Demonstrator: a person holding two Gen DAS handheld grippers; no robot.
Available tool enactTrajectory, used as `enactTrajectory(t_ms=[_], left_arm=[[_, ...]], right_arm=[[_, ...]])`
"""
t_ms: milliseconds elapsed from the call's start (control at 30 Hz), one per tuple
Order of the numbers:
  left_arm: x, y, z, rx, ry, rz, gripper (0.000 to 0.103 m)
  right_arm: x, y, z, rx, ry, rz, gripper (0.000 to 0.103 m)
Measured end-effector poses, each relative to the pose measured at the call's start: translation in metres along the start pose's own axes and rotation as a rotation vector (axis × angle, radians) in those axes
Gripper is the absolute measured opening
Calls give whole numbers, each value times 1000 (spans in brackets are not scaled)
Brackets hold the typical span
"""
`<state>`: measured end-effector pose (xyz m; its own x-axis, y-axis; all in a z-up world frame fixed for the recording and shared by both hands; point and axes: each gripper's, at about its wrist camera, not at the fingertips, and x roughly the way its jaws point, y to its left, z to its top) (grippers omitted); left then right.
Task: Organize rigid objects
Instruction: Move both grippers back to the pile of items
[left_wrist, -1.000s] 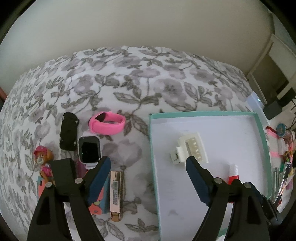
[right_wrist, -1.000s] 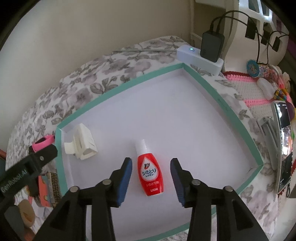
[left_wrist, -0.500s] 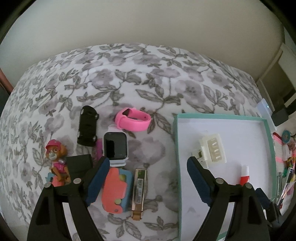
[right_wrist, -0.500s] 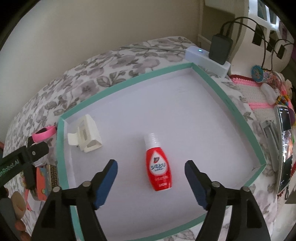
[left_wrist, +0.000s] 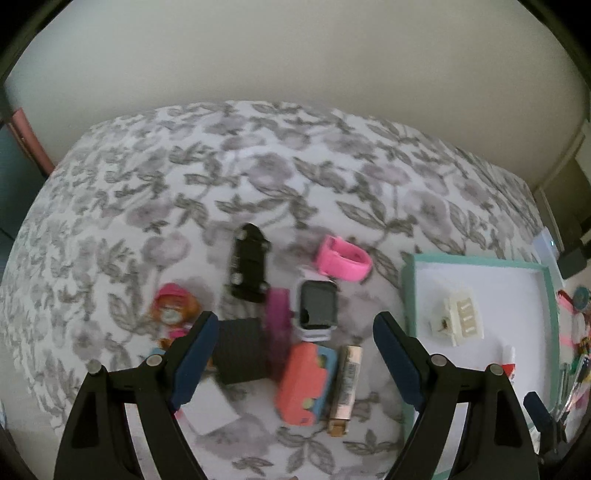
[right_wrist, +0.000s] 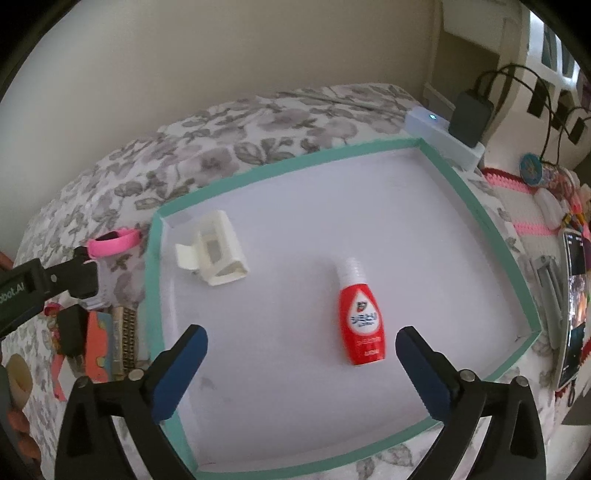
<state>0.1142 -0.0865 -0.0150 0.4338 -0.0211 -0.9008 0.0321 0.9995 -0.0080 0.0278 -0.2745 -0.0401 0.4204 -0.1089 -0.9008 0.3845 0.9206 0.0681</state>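
Note:
A teal-rimmed white box (right_wrist: 480, 206) lies on the floral bedspread. Inside it lie a red bottle with a white cap (right_wrist: 361, 321) and a cream hair clip (right_wrist: 214, 254). My right gripper (right_wrist: 301, 354) hovers over the box, its jaws opening wide, the bottle lying free between them. My left gripper (left_wrist: 295, 347) is open above a heap of small things left of the box (left_wrist: 408, 295): a black toy car (left_wrist: 249, 267), a pink-strapped smartwatch (left_wrist: 317, 308), a black block (left_wrist: 240, 350), a coral case (left_wrist: 304, 380), a gold bar (left_wrist: 345, 384) and a toy pup figure (left_wrist: 171, 312).
A white power strip with a black charger (right_wrist: 448, 138) sits past the box's far corner. To the right lie a phone (right_wrist: 572, 306), pink crochet cloth (right_wrist: 513, 192) and trinkets. A white card (left_wrist: 210, 410) lies under my left fingers. The wall runs behind the bed.
My right gripper's jaws spread wide and let the red bottle lie in the box. My left gripper swung left from the box edge to above the heap of small things.

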Motion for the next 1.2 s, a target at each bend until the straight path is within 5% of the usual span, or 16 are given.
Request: enactTrajectory(t_ms=[567, 1133, 1200], left_arm=[[-44, 85, -13, -128, -146, 36, 86], [-14, 158, -37, -252, 20, 85, 86], [-9, 157, -37, -251, 33, 83, 86]], right_arm=[[-42, 82, 0, -124, -48, 159, 103], [-22, 152, -21, -267, 45, 252, 103], [-15, 151, -24, -262, 69, 261, 96]])
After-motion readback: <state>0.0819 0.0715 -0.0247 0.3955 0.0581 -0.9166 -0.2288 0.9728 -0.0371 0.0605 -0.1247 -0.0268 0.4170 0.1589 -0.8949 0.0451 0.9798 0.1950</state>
